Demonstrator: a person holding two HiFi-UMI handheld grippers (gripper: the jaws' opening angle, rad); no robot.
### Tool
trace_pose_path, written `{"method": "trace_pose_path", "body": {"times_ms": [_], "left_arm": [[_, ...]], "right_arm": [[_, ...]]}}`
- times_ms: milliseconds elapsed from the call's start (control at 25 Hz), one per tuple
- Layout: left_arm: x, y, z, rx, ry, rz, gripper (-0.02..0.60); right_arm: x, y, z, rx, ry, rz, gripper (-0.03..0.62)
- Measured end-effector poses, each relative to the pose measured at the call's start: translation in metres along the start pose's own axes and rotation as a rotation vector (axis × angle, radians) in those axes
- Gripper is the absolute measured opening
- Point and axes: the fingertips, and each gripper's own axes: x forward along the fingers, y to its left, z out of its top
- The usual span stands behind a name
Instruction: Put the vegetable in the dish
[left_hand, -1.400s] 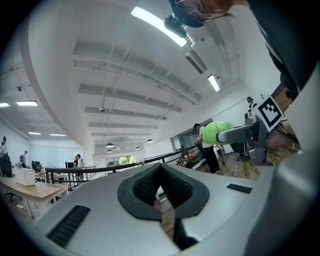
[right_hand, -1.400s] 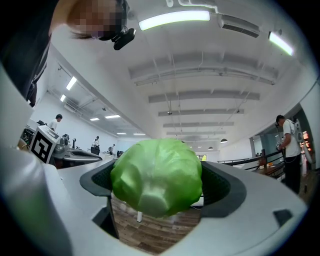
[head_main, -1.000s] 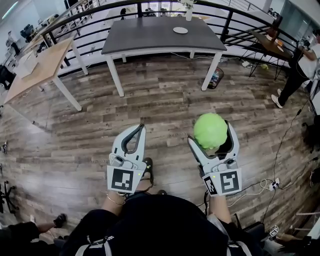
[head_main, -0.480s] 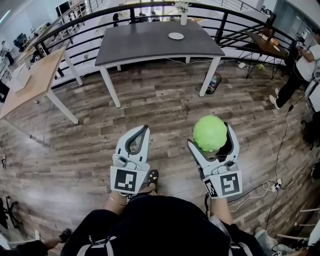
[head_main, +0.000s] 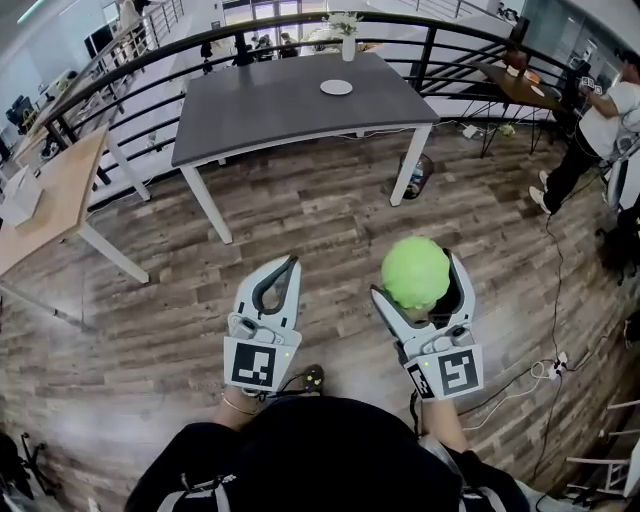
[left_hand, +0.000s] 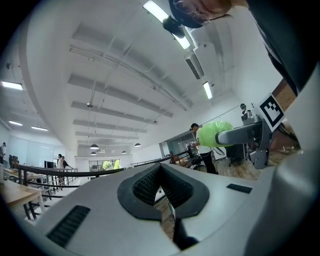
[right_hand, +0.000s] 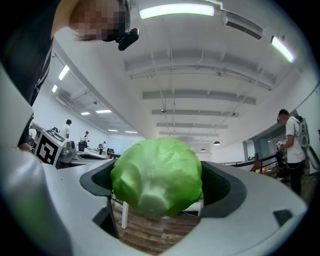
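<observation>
A round light-green cabbage (head_main: 415, 274) sits between the jaws of my right gripper (head_main: 421, 264), which is shut on it above the wooden floor. It fills the middle of the right gripper view as cabbage (right_hand: 157, 175), with a grey jaw on each side of the right gripper (right_hand: 159, 172). My left gripper (head_main: 288, 262) is held beside it, shut with nothing in it; its tips meet in the left gripper view (left_hand: 160, 170), where the cabbage (left_hand: 215, 134) shows at the right. A small white dish (head_main: 336, 87) lies on the far side of a dark grey table (head_main: 260, 110) ahead.
A light wooden table (head_main: 45, 205) stands at the left. A black railing (head_main: 150, 55) runs behind the tables, and a vase (head_main: 347, 45) stands at the dark table's far edge. A person (head_main: 590, 130) stands at the right. Cables (head_main: 530, 375) lie on the floor.
The dark table with the dish has come nearer and shifted left in the head view. Both grippers keep their pose, the right still holding the cabbage.
</observation>
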Motion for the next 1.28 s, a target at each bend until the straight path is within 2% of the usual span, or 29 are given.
{"method": "trace_pose_path", "body": {"times_ms": [400,560,720,960,1280], "left_arm": [[0.050,0.050,-0.020,0.002,-0.012,-0.043,0.000],[0.062,0.066,-0.026,-0.027,-0.008,-0.049,0.000],[0.073,0.075,-0.031,-0.022,0.002,-0.050,0.000],[0.091,0.084,-0.039,-0.059,0.006,-0.056,0.000],[0.121,0.095,-0.049,-0.046,0.028,-0.041,0.000]], "right_arm": [[0.066,-0.010,-0.016,0.006,-0.003,-0.045,0.502],[0.086,-0.010,-0.019,0.002,-0.002,-0.051,0.502],[0.099,-0.014,-0.022,-0.002,0.005,-0.058,0.502],[0.118,-0.025,-0.026,-0.001,0.021,-0.061,0.502],[0.145,-0.048,-0.037,0.010,0.014,-0.048,0.502]]}}
